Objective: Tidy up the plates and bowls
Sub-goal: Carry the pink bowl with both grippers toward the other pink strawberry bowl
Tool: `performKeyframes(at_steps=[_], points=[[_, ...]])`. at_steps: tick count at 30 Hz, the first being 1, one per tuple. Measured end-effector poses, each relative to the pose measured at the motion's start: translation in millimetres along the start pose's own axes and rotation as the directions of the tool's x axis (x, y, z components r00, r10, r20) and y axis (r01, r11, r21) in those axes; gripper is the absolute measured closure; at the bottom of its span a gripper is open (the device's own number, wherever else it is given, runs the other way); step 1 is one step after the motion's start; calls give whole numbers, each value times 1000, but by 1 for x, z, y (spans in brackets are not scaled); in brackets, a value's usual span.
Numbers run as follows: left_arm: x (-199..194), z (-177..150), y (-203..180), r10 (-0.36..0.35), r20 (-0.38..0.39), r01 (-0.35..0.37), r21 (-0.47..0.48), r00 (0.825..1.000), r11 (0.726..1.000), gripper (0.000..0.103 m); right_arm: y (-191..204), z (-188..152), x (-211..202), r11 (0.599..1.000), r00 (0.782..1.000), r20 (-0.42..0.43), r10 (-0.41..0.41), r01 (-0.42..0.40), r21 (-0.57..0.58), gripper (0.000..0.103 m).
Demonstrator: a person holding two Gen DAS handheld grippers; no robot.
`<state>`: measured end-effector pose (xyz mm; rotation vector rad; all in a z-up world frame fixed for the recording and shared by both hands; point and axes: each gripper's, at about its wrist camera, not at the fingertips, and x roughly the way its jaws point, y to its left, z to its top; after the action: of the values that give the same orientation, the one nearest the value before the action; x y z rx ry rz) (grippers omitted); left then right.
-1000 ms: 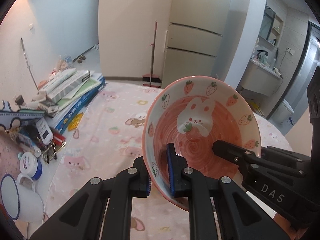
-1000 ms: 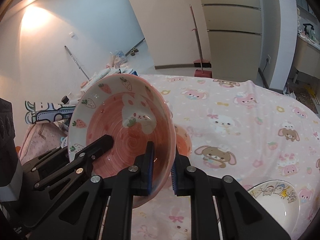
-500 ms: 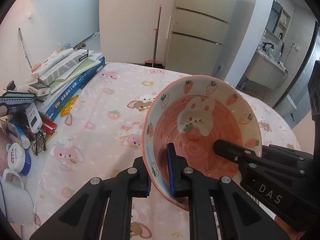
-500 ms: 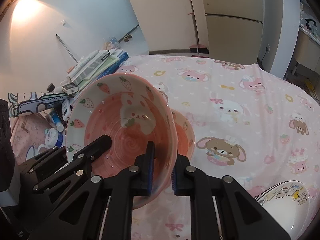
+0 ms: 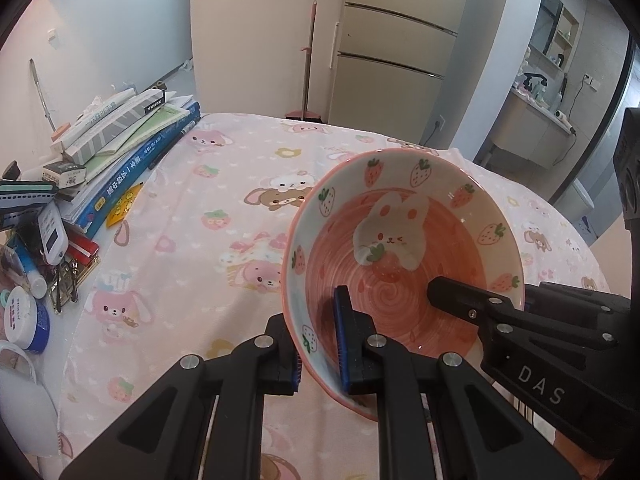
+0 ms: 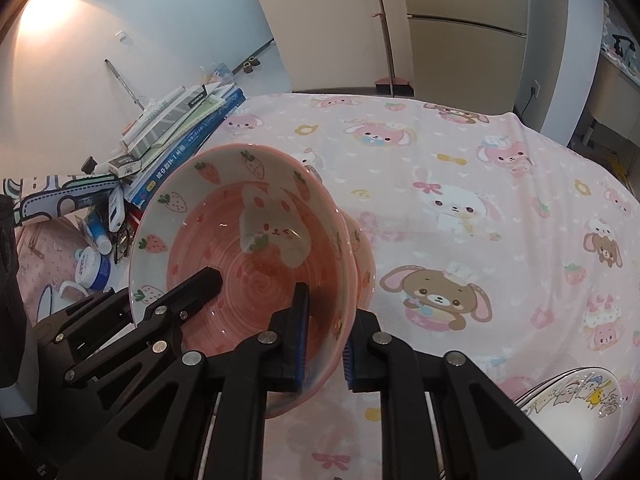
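Both grippers are clamped on the one bowl (image 5: 404, 264): the left gripper (image 5: 320, 344) is closed over the rim at the bowl's left side, one blue pad inside and one outside, and the right gripper (image 6: 324, 340) is closed over the rim at the bowl's right side in the same way. In each wrist view the other gripper's finger is seen reaching into the bowl from the opposite side. The bowl is held tilted, its mouth turned toward the cameras, so that the white rabbit and the strawberries on its pink inside are shown; it is carried above the tablecloth (image 5: 224, 184), which is pink and printed with rabbits and bears. Just behind the bowl, in the right wrist view, the edge of a second pink bowl (image 6: 362, 248) is seen; whether the two touch cannot be told. At the near right corner of that view a white plate (image 6: 576, 404) with cartoon figures is laid on the cloth, well apart from the bowl. Along the left edge of the table a stack of books (image 5: 132, 140) is piled, with a blue-and-white jar (image 5: 26, 316) and small clutter nearer. Beyond the table a fridge (image 5: 392, 56) and a broom (image 5: 308, 60) are stood against the wall.
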<state>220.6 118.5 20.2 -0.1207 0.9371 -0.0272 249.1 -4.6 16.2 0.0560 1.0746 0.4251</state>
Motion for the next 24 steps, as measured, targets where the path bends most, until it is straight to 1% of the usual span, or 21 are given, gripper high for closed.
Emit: performKeyframes(at_steps=[7,11,18,24], points=[[4,-2,-2,32,0,-32,17,1000,999,88,4,-3,8,1000,1000,-15,-20,20,-21,89],[4,-4,-6,67,21,-68,39,998,997,88,6,-4,11,999,999,-14,-34,33,-31,89],[8,-4,-6,69,20,-70,39,997,997,88,7,-4,11,996,998,3,-68,68,-53,89],[10,-4,-6,80,39,-82,41,996,996,88,6,-4,14,996,997,-1,-73,73,-55,89]])
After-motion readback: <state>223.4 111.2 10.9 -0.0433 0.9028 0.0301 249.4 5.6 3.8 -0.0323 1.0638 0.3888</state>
